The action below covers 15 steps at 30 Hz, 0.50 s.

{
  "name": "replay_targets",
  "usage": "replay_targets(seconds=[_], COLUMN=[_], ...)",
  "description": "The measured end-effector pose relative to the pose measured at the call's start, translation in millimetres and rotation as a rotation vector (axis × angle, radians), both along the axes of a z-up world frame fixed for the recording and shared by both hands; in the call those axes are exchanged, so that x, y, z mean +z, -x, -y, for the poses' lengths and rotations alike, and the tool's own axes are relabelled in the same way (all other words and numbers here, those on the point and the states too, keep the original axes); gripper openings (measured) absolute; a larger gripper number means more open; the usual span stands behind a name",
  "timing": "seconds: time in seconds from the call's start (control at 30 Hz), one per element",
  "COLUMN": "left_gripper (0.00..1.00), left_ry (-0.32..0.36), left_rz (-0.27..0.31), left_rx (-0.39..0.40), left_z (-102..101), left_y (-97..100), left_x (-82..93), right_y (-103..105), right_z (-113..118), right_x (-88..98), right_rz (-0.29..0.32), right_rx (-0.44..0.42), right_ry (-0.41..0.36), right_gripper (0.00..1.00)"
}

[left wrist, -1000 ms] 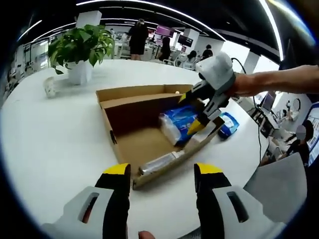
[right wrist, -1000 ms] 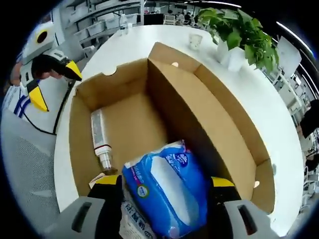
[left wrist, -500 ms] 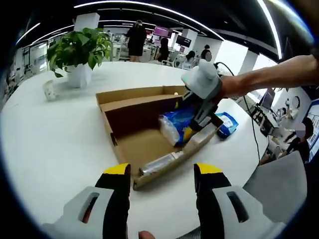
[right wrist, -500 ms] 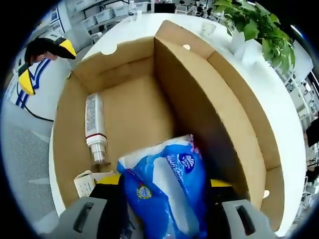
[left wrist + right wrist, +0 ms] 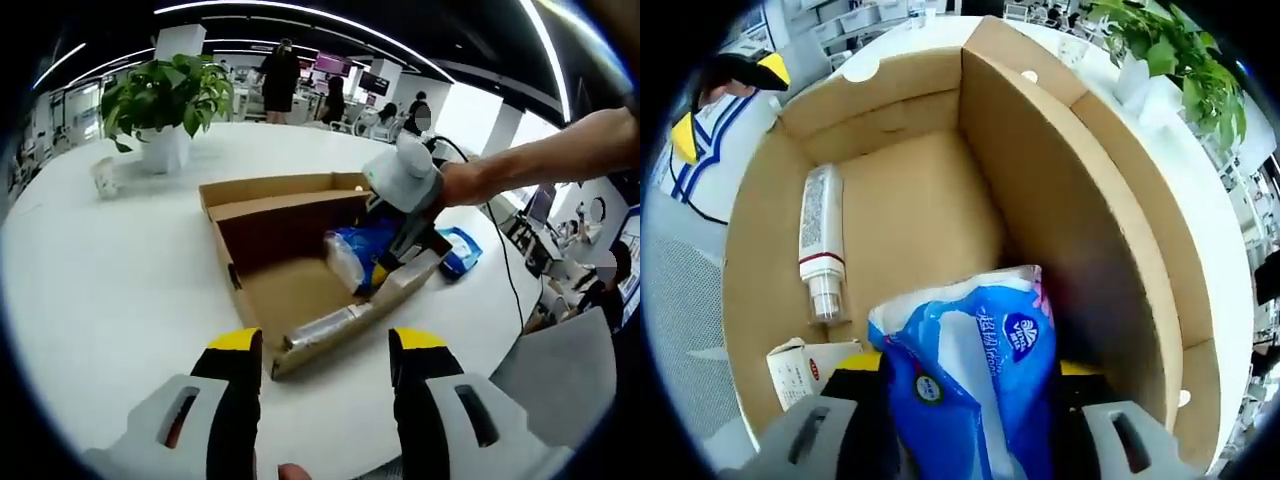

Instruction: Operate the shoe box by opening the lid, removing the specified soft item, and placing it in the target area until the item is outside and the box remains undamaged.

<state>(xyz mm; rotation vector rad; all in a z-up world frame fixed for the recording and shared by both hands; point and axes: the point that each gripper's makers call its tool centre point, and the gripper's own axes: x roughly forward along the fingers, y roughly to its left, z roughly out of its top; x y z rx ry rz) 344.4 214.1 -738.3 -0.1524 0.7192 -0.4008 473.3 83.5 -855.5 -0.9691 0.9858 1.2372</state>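
over the last second our right gripper [image 5: 385, 268] has sunk deeper into the open shoe box [image 5: 290, 215], and its jaws now pinch the blue tissue pack [image 5: 975, 375], which bulges between them at 6 o'clock in the right gripper view. the pack still sits inside, against the wall. our left gripper [image 5: 325, 345] has stayed spread, near the box's corner. we judge the grasp made and lifting out comes next.
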Motion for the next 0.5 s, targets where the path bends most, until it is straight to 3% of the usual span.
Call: replay_targets(seconds=[0.07,0.17,0.5], left_gripper=[0.52,0.51,0.51], left_ry=[0.01,0.006,0.009], left_rz=[0.005,0.01,0.011], left_rx=[0.009,0.008,0.035], left_z=[0.5,0.4,-4.8], left_y=[-0.9,-0.1,7.6], left_x=[3.7,5.8,11.1], right_y=[0.8,-1.5,-6.2], right_z=[-0.6,1.1,-1.1], right_x=[2.7,2.4,21.6], right_rz=[0.012,0.021,0.047], right_rx=[-0.014,-0.026,-0.044], right_ry=[-0.009,-0.018,-0.078], right_gripper=[0.47,0.41,0.33])
